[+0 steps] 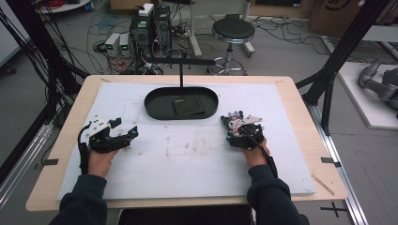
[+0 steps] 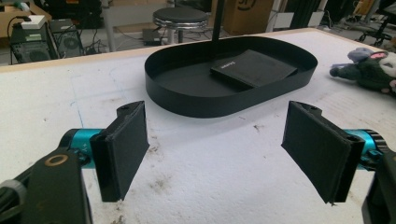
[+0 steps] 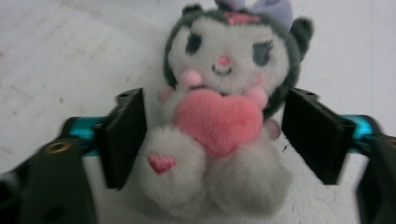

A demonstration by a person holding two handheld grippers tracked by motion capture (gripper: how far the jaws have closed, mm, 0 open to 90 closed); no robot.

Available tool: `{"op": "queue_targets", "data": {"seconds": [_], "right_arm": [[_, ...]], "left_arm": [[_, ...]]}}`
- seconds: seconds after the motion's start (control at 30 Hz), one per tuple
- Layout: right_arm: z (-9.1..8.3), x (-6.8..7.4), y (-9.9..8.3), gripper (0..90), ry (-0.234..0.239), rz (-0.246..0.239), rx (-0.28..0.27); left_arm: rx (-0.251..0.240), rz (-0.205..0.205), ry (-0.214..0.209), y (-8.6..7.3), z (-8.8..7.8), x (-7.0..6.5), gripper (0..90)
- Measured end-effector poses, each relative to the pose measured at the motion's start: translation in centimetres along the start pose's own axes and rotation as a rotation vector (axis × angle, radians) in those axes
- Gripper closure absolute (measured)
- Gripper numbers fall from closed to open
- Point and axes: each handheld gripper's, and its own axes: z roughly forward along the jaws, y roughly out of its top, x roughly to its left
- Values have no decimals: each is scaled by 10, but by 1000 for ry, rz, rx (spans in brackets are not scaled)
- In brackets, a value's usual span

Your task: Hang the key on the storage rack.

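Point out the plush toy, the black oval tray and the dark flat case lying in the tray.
plush toy (image 3: 219,119), right gripper view, on its pink heart.
black oval tray (image 2: 196,95), left gripper view, on its near outer wall.
dark flat case (image 2: 254,68), left gripper view, on its top face.

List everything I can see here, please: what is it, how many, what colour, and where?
plush toy: one, grey and white with a pink heart, lying on the mat between the jaws of the right tongs
tray: one, black, oval, far middle of the mat
flat pad: one, black, inside the tray
mat: one, white, covering the table
stool: one, black, behind the table
left tongs: one, black, open, nothing between them
right tongs: one, black, around the toy
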Motion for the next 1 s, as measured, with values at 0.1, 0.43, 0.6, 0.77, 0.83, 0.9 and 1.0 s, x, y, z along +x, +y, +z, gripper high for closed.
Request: {"op": "queue_targets", "data": {"seconds": [0.1, 0.43, 0.6, 0.77, 0.83, 0.9, 1.0], "right_arm": [[-4, -6, 0, 429, 30, -9, -5], [-21, -27, -7, 325, 193, -130, 43], [-18, -21, 0, 207, 137, -83, -22], [1, -11, 9, 194, 133, -92, 11], [7, -7, 10, 209, 118, -115, 43], [8, -4, 11, 258, 109, -126, 51], [8, -4, 12, 264, 96, -131, 57]], "left_arm": [[1, 0, 7, 0, 0, 0, 221], [-2, -2, 12, 0, 0, 1, 221], [-3, -5, 12, 0, 0, 2, 221], [-5, -9, 11, 0, 0, 2, 222], [-6, -9, 13, 0, -1, 2, 222], [-6, -9, 11, 0, -1, 3, 222], [-6, -11, 11, 0, -1, 3, 222]]}}
